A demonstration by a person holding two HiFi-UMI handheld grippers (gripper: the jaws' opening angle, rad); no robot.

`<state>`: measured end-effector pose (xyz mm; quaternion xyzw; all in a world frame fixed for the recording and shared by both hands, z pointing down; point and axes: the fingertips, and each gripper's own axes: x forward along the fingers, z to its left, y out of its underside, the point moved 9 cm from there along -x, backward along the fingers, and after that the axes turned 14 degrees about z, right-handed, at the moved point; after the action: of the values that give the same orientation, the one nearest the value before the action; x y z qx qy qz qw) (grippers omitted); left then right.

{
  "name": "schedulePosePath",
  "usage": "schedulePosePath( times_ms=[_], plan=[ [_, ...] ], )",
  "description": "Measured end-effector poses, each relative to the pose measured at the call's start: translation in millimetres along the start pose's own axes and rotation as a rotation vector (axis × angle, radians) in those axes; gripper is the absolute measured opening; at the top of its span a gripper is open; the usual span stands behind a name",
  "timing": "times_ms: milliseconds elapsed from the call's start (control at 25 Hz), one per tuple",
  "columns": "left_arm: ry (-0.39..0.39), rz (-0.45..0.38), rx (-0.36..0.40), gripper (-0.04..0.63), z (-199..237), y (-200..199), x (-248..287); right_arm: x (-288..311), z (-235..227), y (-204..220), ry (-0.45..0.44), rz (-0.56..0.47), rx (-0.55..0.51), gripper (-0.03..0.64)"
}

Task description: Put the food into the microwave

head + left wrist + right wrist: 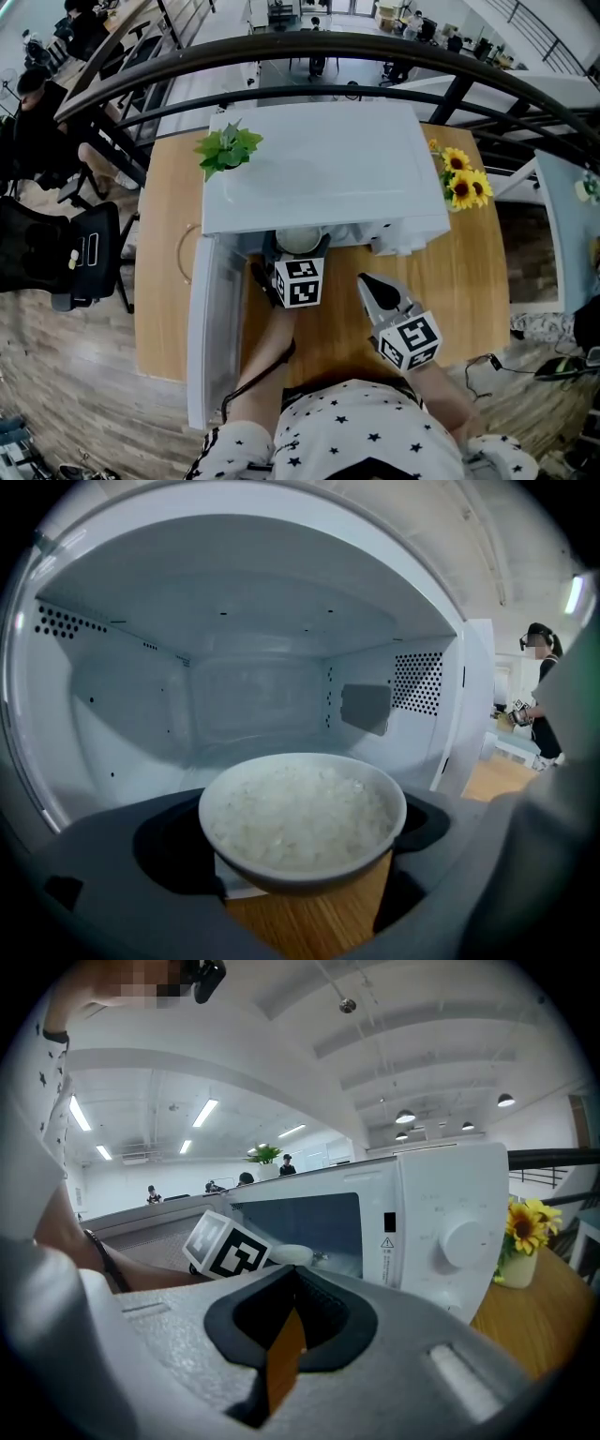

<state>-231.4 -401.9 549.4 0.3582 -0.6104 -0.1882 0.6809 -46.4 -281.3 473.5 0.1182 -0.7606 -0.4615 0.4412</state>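
A white bowl of rice (302, 817) sits between the jaws of my left gripper (298, 253), which is shut on it. The bowl (298, 240) hangs at the mouth of the white microwave (319, 164), just above the wooden table. The empty cavity (244, 705) lies straight ahead of it. The microwave door (208, 328) stands swung out to the left. My right gripper (368, 286) is shut with nothing in it, in front of the microwave's control panel (450, 1232). The bowl (289, 1254) shows small beyond its jaws.
A small green plant (227, 147) stands on the microwave's top left corner. A vase of sunflowers (464, 180) is on the table (469, 281) right of the microwave. A black railing (375, 47) curves behind. A black chair (84, 253) is at the left.
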Motion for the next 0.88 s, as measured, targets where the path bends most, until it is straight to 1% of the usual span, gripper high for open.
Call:
schedulePosePath(
  times_ms=[160,360,520,880],
  plan=[
    [0.005,0.016,-0.001,0.518,1.3,-2.1,9.1,1.0,-4.6,-1.1,0.014,-0.003,0.009,0.006],
    [-0.004,0.012,0.027,0.518,1.6,-4.5,17.7,2.8,-7.5,-1.2,0.026,0.0,0.016,0.006],
    [-0.011,0.027,0.054,0.518,1.3,-4.6,25.5,4.7,-8.1,-1.7,0.031,-0.003,0.022,0.006],
    [-0.015,0.025,0.049,0.518,1.6,-6.5,26.5,1.5,-6.0,-3.9,0.044,-0.025,0.03,0.006]
  ],
)
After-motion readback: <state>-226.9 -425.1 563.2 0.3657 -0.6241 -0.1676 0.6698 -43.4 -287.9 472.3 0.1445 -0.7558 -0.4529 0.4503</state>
